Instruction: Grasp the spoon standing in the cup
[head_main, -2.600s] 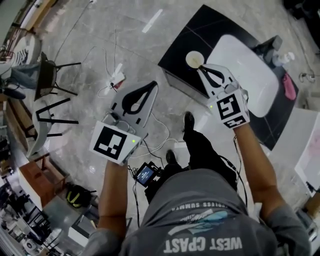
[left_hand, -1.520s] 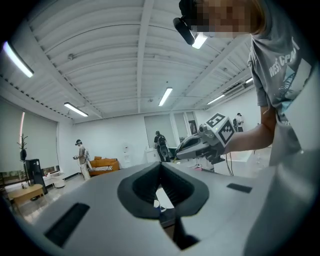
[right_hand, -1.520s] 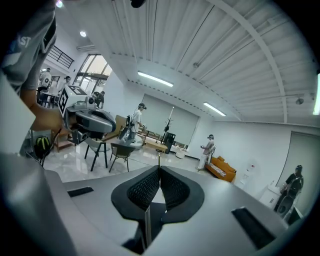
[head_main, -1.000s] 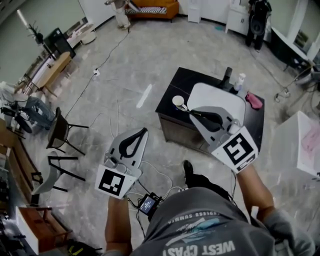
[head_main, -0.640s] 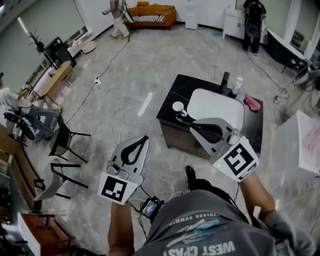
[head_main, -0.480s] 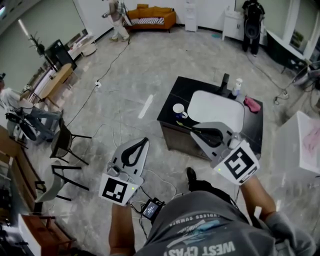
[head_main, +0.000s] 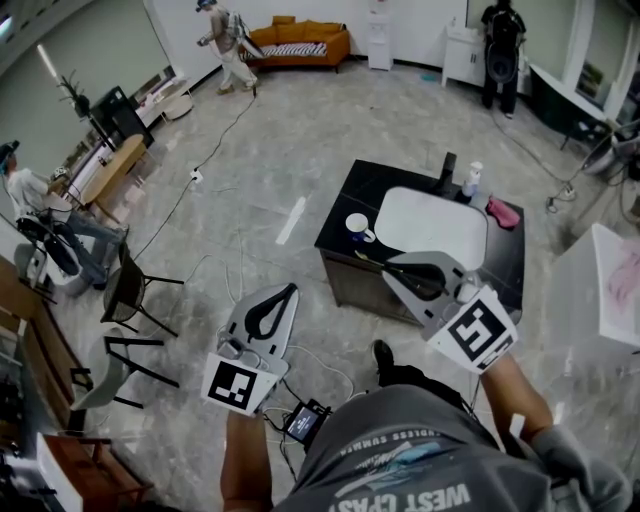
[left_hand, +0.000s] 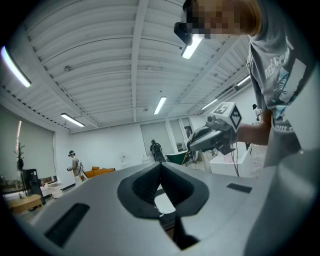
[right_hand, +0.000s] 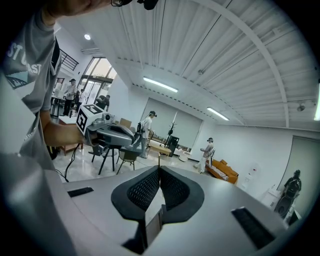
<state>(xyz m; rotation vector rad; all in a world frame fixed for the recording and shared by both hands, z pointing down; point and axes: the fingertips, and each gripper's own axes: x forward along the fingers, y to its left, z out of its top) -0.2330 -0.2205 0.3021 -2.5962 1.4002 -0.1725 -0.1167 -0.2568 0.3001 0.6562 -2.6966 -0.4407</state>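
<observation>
A white cup (head_main: 356, 226) stands on the near left part of the black table (head_main: 345, 195). My right gripper (head_main: 385, 266) hangs in the air short of the table's front edge, away from the cup. It is shut on a thin spoon (head_main: 364, 257), whose end sticks out past the tips toward the cup. In the right gripper view the spoon's handle (right_hand: 151, 226) runs between the closed jaws of the right gripper (right_hand: 159, 169). The left gripper (head_main: 291, 289) is held over the floor to the left, jaws together and empty; the left gripper (left_hand: 160, 165) points across the room.
A white tray (head_main: 432, 222) covers the table's middle. A bottle (head_main: 472, 178) and a pink cloth (head_main: 503, 212) sit at its far side. Chairs (head_main: 128, 290) stand on the left, cables (head_main: 300, 360) lie on the floor, and a white table (head_main: 612, 290) stands on the right.
The right gripper, at the cup's rim 2.6 s ago, has drawn back toward me with the spoon in it. The view has tilted up. The left gripper has barely moved.
</observation>
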